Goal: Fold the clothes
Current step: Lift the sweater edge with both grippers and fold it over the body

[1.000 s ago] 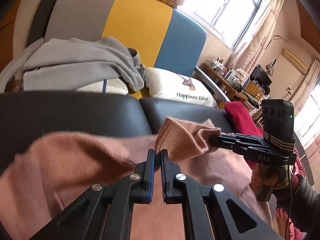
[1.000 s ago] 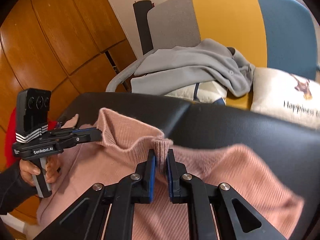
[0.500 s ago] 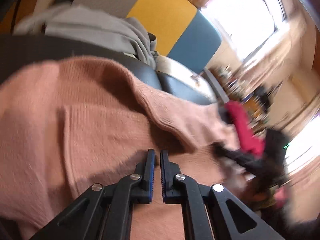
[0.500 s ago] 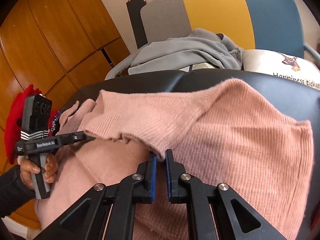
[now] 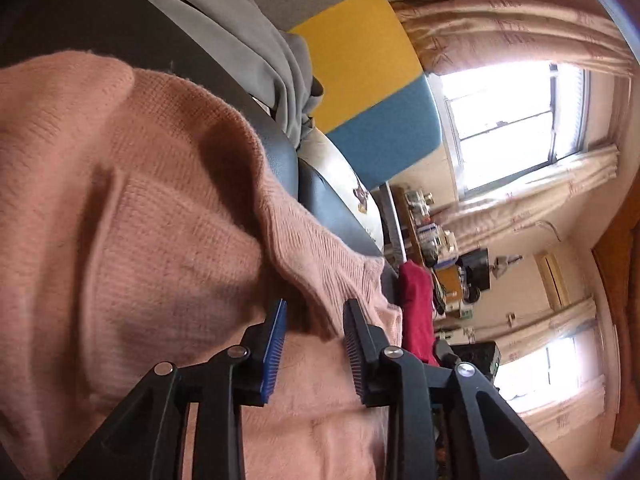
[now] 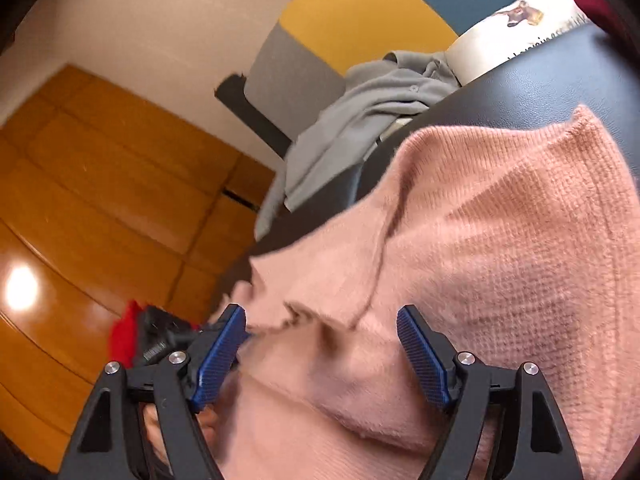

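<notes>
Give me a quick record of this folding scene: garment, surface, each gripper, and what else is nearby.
garment: pink knitted sweater, partly folded
surface: black padded seat
left gripper: jaws have just been opening, a sweater fold between them, not pinched
right gripper: jaws have just been opening, wide apart over the sweater
nearby: grey garment, white printed cushion, red cloth

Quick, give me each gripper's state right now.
Left gripper: open, jaws just opened, pink sweater fold between them, not pinched.
Right gripper: open wide, just released the sweater.
</notes>
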Motion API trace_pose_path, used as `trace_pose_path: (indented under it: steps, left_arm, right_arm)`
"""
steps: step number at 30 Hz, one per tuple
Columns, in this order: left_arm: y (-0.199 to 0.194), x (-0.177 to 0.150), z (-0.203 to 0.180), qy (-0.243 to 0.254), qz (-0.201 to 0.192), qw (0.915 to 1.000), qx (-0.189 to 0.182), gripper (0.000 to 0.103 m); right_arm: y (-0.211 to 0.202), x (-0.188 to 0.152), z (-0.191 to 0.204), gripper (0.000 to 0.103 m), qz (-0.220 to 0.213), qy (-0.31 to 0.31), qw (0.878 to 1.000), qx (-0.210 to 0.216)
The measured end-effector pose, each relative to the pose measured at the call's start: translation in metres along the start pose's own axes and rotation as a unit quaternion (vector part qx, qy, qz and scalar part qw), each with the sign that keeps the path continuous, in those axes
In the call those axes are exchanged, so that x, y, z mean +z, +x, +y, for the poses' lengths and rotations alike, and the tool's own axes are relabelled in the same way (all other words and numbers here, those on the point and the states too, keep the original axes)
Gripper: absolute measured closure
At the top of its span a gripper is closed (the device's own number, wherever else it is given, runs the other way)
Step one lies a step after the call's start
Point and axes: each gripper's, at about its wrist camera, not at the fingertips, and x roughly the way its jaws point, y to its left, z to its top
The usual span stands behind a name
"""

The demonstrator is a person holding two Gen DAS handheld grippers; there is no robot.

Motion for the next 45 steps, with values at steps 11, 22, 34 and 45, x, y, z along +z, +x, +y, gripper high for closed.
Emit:
trace_pose_path:
  steps: [11, 22, 34, 45]
  left_arm:
    - [0.028, 0.007, -0.006, -0.013, 0.023, 0.9992, 0.029, 0.072]
    - [0.016, 0.007, -0.027, 0.034, 0.006, 0.9990, 0.029, 0.098]
    - [0.004, -0.014, -0.018, 0.034, 0.029, 0.9981, 0.043, 0.098]
    - [-0.002, -0.025, -0.032, 0.087, 0.015, 0.9906, 0.104, 0.092]
  right_arm:
    - [0.032, 0.006, 0.011, 0.031, 0.023, 0.047, 0.998, -0.021]
    - [0.040, 0.006, 0.010, 0.097, 0.010, 0.026, 0.996, -0.079]
    - [0.007, 0.000, 0.017, 0.097, -0.009, -0.002, 0.998, -0.070]
    - [0.003, -0.016, 0.004, 0.092, 0.010, -0.009, 0.995, -0.098]
